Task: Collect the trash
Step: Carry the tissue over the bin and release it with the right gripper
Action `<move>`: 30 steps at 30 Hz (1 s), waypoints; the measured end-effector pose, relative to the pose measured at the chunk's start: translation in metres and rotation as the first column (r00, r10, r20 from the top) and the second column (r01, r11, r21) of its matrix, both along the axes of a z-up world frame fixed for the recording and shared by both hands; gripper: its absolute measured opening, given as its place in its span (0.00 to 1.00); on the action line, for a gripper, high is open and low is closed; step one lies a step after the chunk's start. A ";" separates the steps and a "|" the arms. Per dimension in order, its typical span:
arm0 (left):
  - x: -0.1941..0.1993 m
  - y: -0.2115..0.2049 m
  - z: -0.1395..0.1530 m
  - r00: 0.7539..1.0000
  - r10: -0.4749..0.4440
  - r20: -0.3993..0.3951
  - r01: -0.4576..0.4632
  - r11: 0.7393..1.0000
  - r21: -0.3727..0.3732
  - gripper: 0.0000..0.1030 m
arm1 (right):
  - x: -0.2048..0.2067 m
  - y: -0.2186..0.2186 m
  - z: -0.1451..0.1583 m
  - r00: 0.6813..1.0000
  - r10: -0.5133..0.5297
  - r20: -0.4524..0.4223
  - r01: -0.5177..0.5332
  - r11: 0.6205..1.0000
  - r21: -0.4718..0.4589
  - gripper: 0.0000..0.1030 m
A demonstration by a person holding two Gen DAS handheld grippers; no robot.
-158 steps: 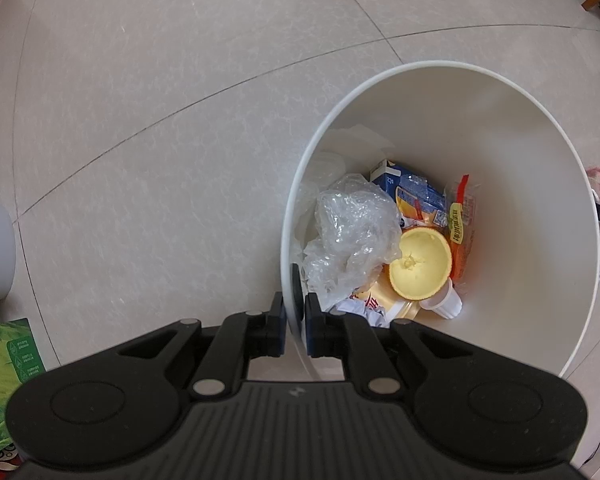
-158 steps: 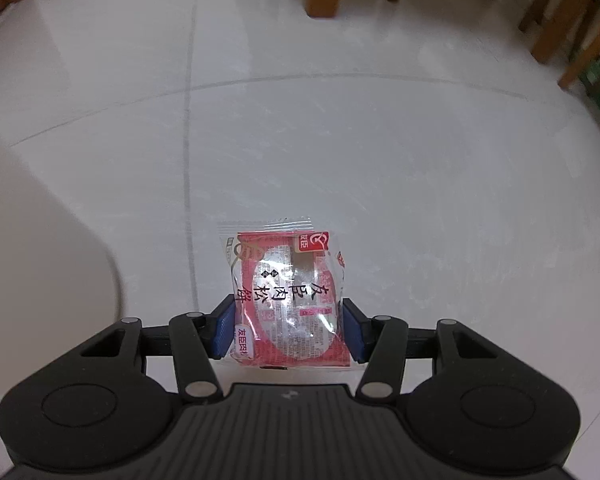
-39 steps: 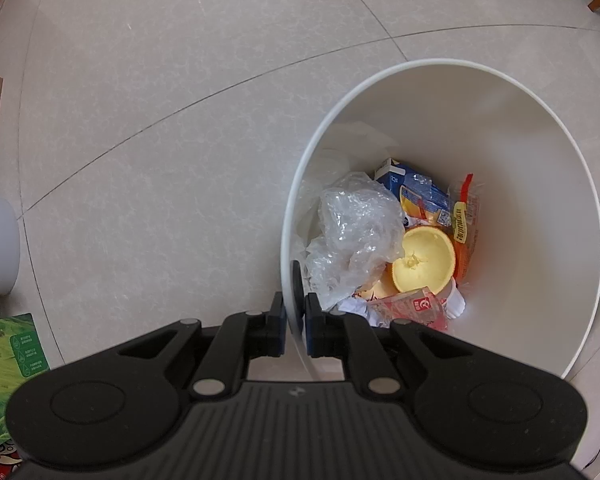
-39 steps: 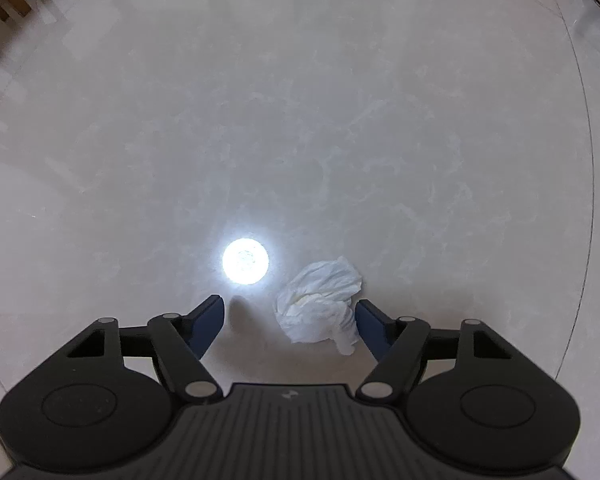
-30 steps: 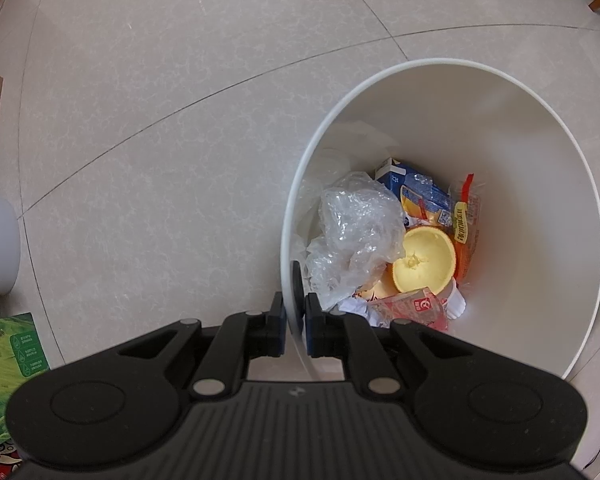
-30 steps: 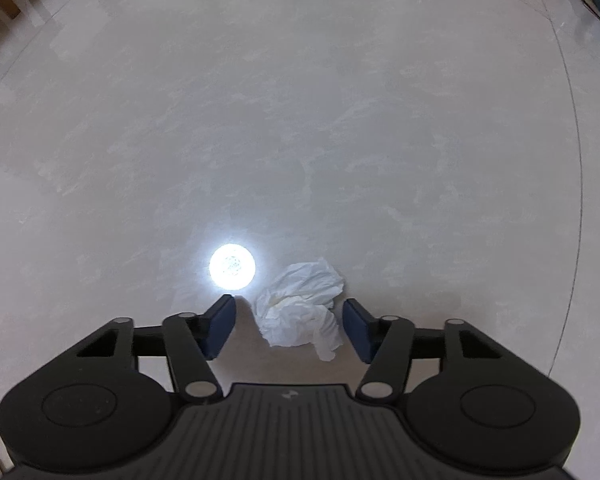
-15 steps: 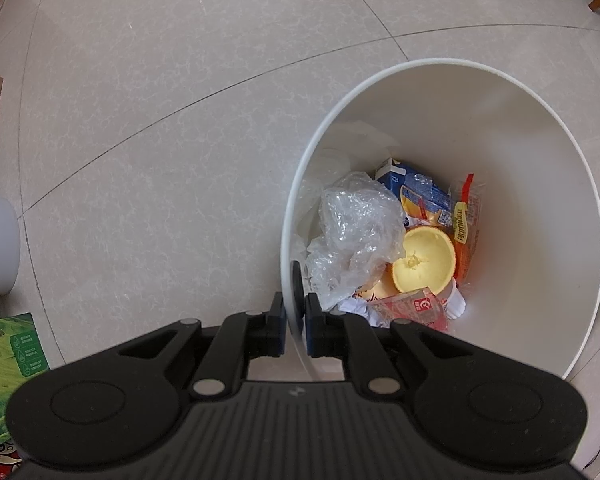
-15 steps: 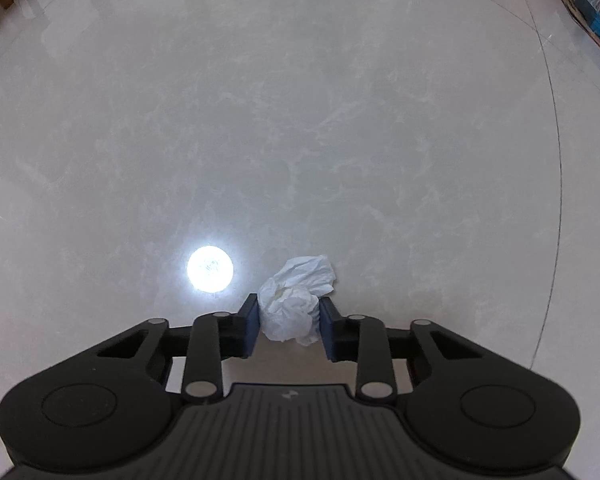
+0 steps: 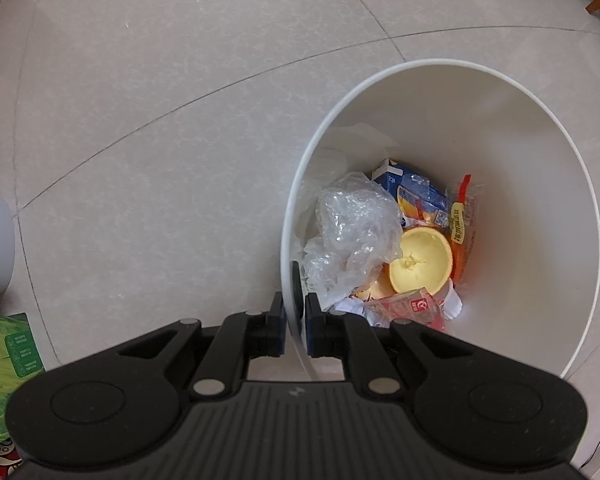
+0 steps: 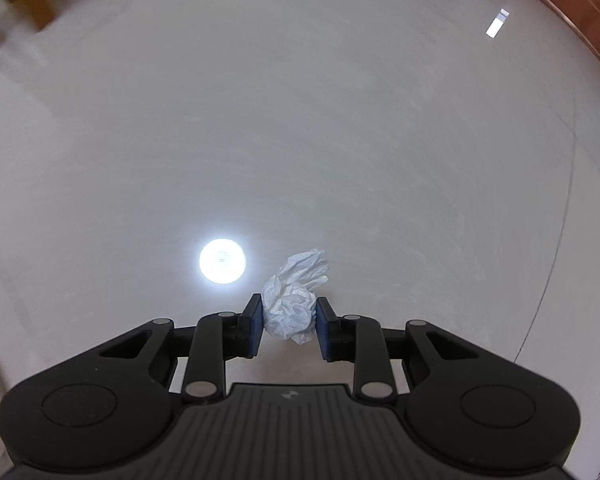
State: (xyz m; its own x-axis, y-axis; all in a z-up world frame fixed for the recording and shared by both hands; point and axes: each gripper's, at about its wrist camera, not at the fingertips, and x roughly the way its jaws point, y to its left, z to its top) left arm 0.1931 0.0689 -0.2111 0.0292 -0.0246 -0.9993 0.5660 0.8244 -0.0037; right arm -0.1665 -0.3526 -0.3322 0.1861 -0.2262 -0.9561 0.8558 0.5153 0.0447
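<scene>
Fingers of the left gripper are clamped on the near rim of the white bin. Only its view shows the bin's contents: clear plastic, a blue carton, a citrus half, an orange sachet and a red wrapper; their print is too small to read. A green box lies at far left. The right gripper, its jaws having just closed, pinches a crumpled tissue clear of the glossy floor, beside a round glare spot.
</scene>
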 end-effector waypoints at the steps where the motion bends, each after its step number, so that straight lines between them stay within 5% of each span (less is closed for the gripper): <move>1: 0.000 0.000 0.000 1.000 0.001 -0.001 -0.001 1.000 -0.002 0.07 | 0.006 0.009 0.013 0.999 0.034 0.007 -0.034 0.999 0.002 0.30; 6: 0.000 0.002 0.001 1.000 -0.001 -0.002 0.001 1.000 -0.008 0.07 | 0.032 0.048 0.071 0.980 0.199 0.027 -0.199 0.980 -0.005 0.30; 11: -0.001 0.002 0.000 1.000 -0.009 -0.002 0.009 1.000 -0.008 0.07 | 0.056 0.093 0.130 0.925 0.378 0.040 -0.376 0.926 -0.044 0.30; 21: 0.000 0.002 0.000 1.000 -0.014 -0.004 0.014 1.000 -0.014 0.07 | 0.102 0.177 0.222 0.735 0.658 0.164 -0.646 0.753 -0.126 0.30; 30: -0.002 0.001 0.000 1.000 -0.020 -0.002 0.020 1.000 -0.012 0.07 | 0.148 0.237 0.235 0.577 0.788 0.216 -0.784 0.608 -0.126 0.30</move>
